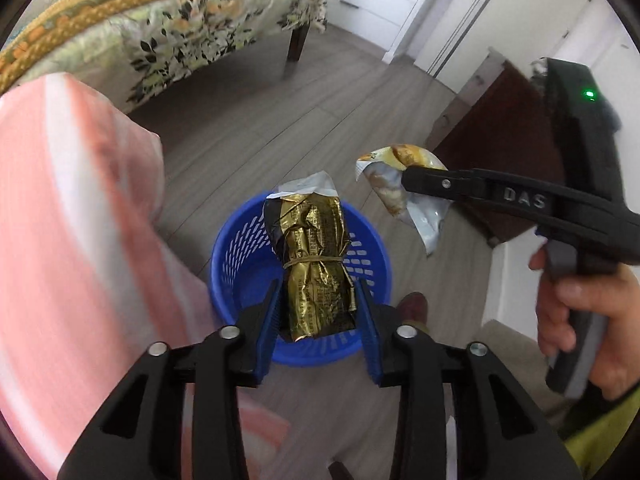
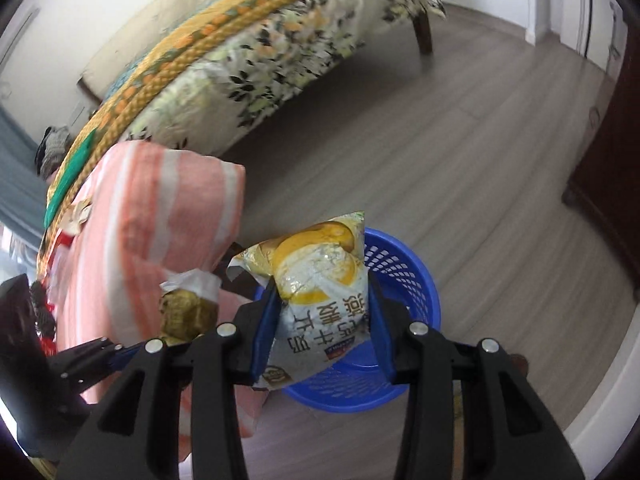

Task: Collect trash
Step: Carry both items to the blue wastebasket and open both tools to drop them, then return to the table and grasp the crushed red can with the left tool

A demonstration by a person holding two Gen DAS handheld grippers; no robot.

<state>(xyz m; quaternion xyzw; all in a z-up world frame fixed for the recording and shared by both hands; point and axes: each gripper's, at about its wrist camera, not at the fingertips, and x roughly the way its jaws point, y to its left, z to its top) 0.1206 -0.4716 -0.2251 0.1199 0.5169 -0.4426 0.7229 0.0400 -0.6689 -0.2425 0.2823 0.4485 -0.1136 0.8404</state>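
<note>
Nearest, the left tool [image 1: 318, 284] points steeply down with a crumpled gold wrapper [image 1: 316, 264] between its blue pads [image 1: 272, 312]. The wrapper is bound with a rubber band and hangs directly above the blue basket [image 1: 240, 240]. The pads flank the wrapper closely on both sides; whether they press on it cannot be told.

To the right, a hand [image 1: 580, 320] holds the right tool [image 2: 323, 280], which is clamped on a white and yellow snack bag [image 2: 320, 280]. The bag fills the gap between the pads and is pinched at both sides. It hangs in the air, over the near left rim of the basket in the right wrist view and just right of the basket in the left wrist view.

The basket stands upright on the grey wood floor [image 1: 280, 120]. A pink striped cloth [image 1: 80, 240] hangs at its left. Farther back stands a bed [image 1: 180, 28] with a floral cover and orange edging. A dark wooden cabinet [image 1: 500, 140] stands at the far right.
</note>
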